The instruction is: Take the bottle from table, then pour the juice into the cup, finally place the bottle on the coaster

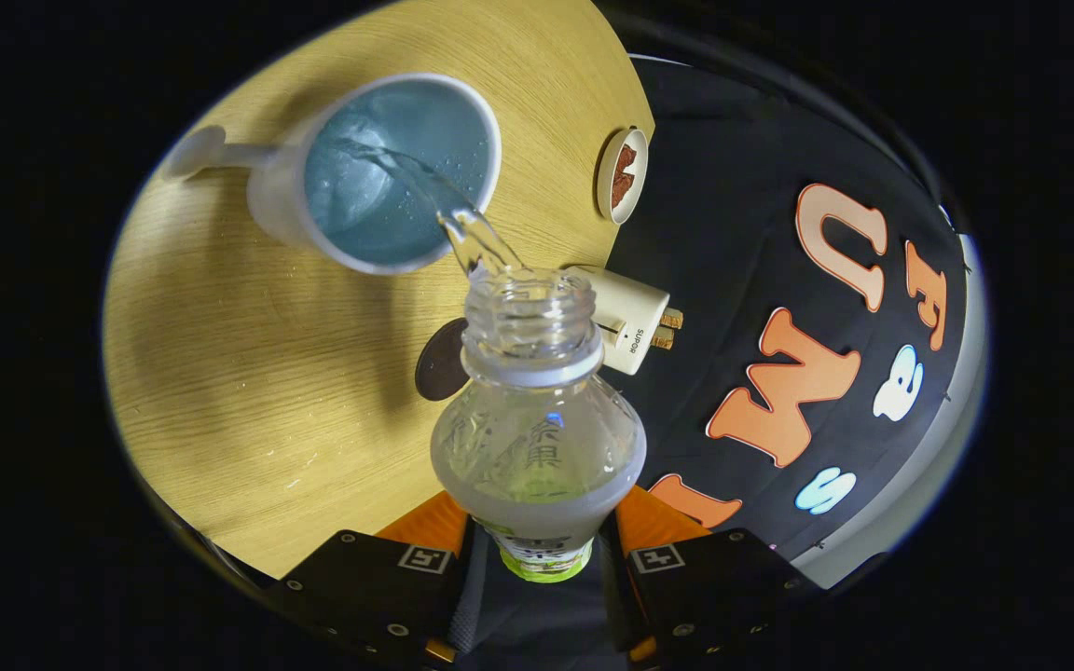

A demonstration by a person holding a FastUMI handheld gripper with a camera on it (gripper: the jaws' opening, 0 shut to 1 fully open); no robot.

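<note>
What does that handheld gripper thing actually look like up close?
The gripper has two broad, flat-faced fingers with angular edges, one on each side of the bottle it is shut on. Each finger carries a small square black-and-white marker near its inner corner, and several small round screws dot the faces. No cables show.

The fingers (pixel 542 559) clamp the bottle (pixel 537 438), which fills the way straight ahead. Beyond its mouth stands the cup (pixel 388 177), handle to the left. A dark coaster (pixel 439 359) lies just left of the bottle neck, a white box (pixel 630 317) just right, and a small round dish (pixel 623 175) farther right. Bare counter (pixel 248 373) opens near left.
</note>
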